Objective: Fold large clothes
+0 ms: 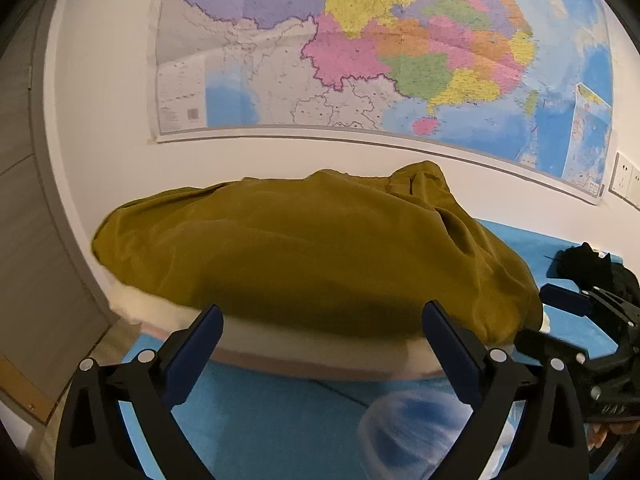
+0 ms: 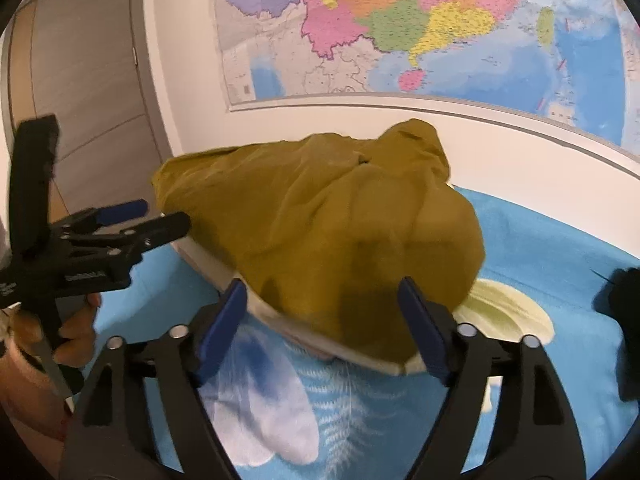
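Observation:
An olive-brown garment (image 1: 312, 248) with a cream fleecy lining (image 1: 304, 346) lies in a bunched heap on the blue sheet, close to the wall. My left gripper (image 1: 323, 312) is open wide at the heap's near edge, and nothing is pressed between its pads. In the right wrist view the same garment (image 2: 320, 220) fills the middle. My right gripper (image 2: 323, 285) is open, with the heap's near right edge and the cream lining (image 2: 504, 308) lying between and beyond its fingers. Each gripper shows in the other's view: the right gripper (image 1: 548, 318) and the left gripper (image 2: 160, 216), held by a hand (image 2: 76, 332).
A blue sheet (image 2: 540, 248) with a white feather print (image 2: 264, 408) covers the bed. A black item (image 1: 588, 264) lies at the right. A large map (image 1: 360, 48) hangs on the white wall behind, with sockets (image 1: 624, 176) to its right. A grey-brown door (image 2: 92, 92) stands at the left.

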`<state>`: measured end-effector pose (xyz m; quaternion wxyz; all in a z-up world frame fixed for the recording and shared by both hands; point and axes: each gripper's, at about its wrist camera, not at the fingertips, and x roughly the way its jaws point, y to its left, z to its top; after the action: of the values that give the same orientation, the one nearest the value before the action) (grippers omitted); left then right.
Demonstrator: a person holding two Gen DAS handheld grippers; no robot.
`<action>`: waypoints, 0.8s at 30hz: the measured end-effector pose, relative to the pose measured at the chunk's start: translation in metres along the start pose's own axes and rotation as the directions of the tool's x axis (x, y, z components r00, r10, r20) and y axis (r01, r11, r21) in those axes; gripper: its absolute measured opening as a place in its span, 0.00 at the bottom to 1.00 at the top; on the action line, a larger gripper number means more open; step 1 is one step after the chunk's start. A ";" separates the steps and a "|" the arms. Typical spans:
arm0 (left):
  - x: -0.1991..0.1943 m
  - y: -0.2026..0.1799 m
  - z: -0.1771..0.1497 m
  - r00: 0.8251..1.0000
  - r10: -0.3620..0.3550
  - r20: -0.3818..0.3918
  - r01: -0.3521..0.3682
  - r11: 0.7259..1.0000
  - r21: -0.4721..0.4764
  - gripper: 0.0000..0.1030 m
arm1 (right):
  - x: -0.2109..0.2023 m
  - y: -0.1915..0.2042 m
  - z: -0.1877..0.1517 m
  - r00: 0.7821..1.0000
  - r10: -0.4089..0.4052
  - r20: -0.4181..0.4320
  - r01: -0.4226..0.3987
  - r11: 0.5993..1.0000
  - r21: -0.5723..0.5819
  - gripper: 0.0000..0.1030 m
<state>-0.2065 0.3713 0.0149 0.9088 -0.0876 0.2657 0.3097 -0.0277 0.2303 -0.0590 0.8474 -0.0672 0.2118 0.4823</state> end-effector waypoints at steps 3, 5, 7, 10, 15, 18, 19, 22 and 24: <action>-0.011 -0.004 -0.008 1.000 0.007 0.004 -0.007 1.000 -0.010 0.93 | -0.008 0.007 -0.007 1.000 -0.021 0.006 0.021 1.000 -0.008 0.85; -0.014 -0.004 -0.013 1.000 0.010 -0.014 -0.011 1.000 -0.025 0.93 | -0.015 0.011 -0.012 0.999 -0.028 0.020 0.028 1.000 -0.007 0.91; -0.017 -0.006 -0.018 0.999 0.017 -0.030 -0.018 0.999 -0.034 0.93 | -0.022 0.014 -0.016 0.999 -0.037 0.030 0.037 0.999 -0.003 0.93; -0.024 -0.009 -0.026 0.999 0.009 -0.048 -0.010 0.999 -0.037 0.93 | -0.030 0.021 -0.021 0.998 -0.057 0.037 0.058 0.998 -0.023 0.94; -0.035 -0.009 -0.037 0.998 0.013 -0.055 -0.016 0.998 -0.060 0.93 | -0.042 0.029 -0.030 0.998 -0.053 0.040 0.054 0.998 -0.028 0.94; -0.041 -0.009 -0.042 0.998 0.024 -0.057 -0.028 0.997 -0.067 0.93 | -0.050 0.032 -0.036 0.997 -0.055 0.047 0.056 0.998 -0.020 0.94; -0.043 -0.009 -0.043 0.998 0.026 -0.055 -0.030 0.997 -0.069 0.93 | -0.051 0.032 -0.037 0.997 -0.054 0.048 0.055 0.998 -0.017 0.94; -0.051 -0.012 -0.049 0.998 0.034 -0.049 -0.037 0.997 -0.064 0.93 | -0.057 0.034 -0.042 0.997 -0.052 0.050 0.052 0.999 -0.009 0.94; -0.055 -0.014 -0.053 0.998 0.038 -0.047 -0.041 0.997 -0.058 0.93 | -0.059 0.036 -0.045 0.998 -0.053 0.044 0.054 0.999 -0.011 0.94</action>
<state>-0.2572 0.3143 0.0000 0.8932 -0.1163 0.2786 0.3333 -0.0977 0.1879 -0.0712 0.8640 -0.0671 0.1883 0.4621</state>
